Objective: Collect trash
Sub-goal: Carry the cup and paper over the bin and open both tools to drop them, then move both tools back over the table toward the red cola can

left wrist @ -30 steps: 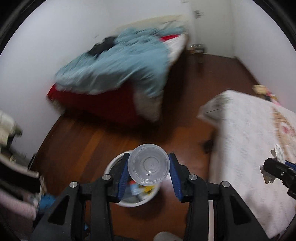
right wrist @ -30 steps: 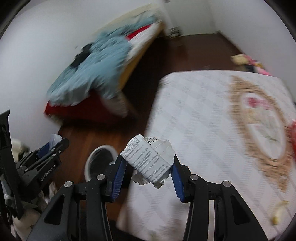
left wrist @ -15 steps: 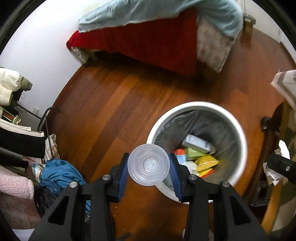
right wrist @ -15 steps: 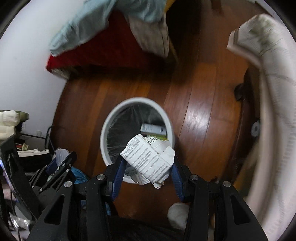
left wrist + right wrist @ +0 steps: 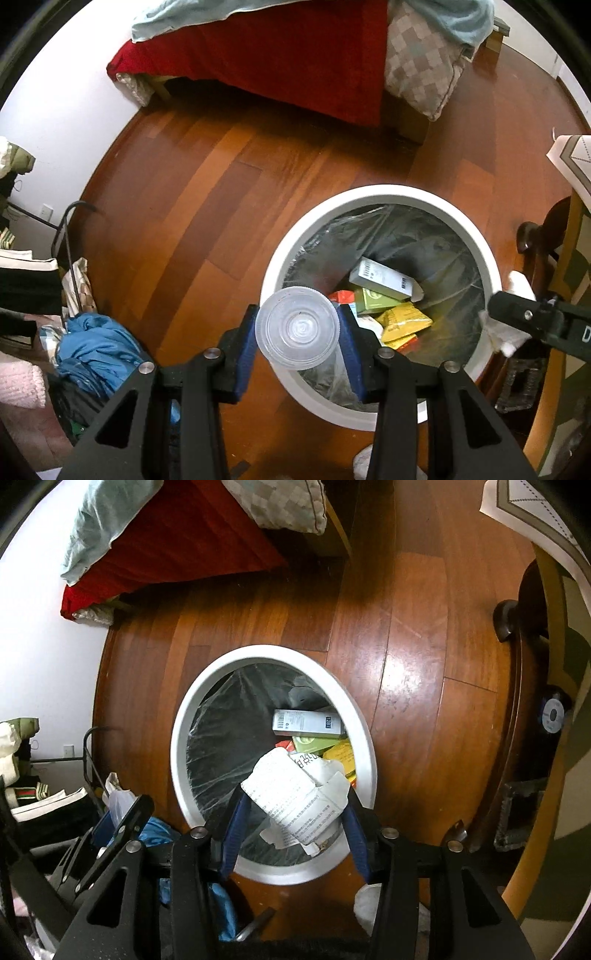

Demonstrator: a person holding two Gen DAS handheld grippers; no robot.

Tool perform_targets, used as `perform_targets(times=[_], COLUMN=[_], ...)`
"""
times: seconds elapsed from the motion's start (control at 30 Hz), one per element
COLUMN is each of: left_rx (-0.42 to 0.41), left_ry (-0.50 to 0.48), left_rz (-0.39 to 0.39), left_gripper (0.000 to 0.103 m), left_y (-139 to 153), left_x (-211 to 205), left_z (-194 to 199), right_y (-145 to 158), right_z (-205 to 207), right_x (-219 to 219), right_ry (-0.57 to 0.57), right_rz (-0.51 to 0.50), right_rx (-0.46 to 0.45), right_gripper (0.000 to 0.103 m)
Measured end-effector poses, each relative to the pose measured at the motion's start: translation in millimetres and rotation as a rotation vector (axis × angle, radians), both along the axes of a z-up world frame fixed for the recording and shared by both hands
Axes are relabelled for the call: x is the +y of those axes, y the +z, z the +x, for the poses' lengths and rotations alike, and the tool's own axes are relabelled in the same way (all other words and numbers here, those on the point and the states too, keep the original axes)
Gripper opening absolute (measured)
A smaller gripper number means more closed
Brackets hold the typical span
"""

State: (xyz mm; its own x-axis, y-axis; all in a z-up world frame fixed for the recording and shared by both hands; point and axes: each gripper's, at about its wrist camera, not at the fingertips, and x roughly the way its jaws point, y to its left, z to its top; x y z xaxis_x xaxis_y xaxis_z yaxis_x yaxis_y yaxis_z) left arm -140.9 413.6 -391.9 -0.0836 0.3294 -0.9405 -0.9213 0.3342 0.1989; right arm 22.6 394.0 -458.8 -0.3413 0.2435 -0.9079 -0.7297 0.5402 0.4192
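A white round bin with a clear liner stands on the wood floor and holds a grey box, a green box and yellow packets. My left gripper points down over the bin's near-left rim. Its blue pads still touch a clear plastic cup as the jaws begin opening. My right gripper hangs over the bin with crumpled printed paper between its pads. Those jaws are opening too, and the paper still touches both tips. The right gripper's black body shows at the bin's right rim.
A bed with a red sheet, a pale blue blanket and a checked pillow stands beyond the bin. A blue cloth pile and clutter lie at the left. Dark wooden furniture and a mattress corner stand on the right.
Both grippers came down and tilted from looking across the room to hanging right over the bin. The cup and the paper stayed between their pads. The right jaws look slightly wider.
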Motion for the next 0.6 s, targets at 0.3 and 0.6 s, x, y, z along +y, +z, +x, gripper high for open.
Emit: perform_targets(times=[0.3,0.6], left_rx=[-0.020,-0.040], left_ry=[0.022,0.037], left_rz=[0.006,0.036], left_gripper=[0.094,0.095], left_y=[12,38], left_x=[-6,-25], left_z=[-2,-15], right_y=[13,56], right_z=[6,-12], right_x=[-7,-33], right_ry=[0.039,0.163], right_rz=[-0.011,0.011], right_rx=[-0.090,-0.304], right_gripper=[0.092,0.098])
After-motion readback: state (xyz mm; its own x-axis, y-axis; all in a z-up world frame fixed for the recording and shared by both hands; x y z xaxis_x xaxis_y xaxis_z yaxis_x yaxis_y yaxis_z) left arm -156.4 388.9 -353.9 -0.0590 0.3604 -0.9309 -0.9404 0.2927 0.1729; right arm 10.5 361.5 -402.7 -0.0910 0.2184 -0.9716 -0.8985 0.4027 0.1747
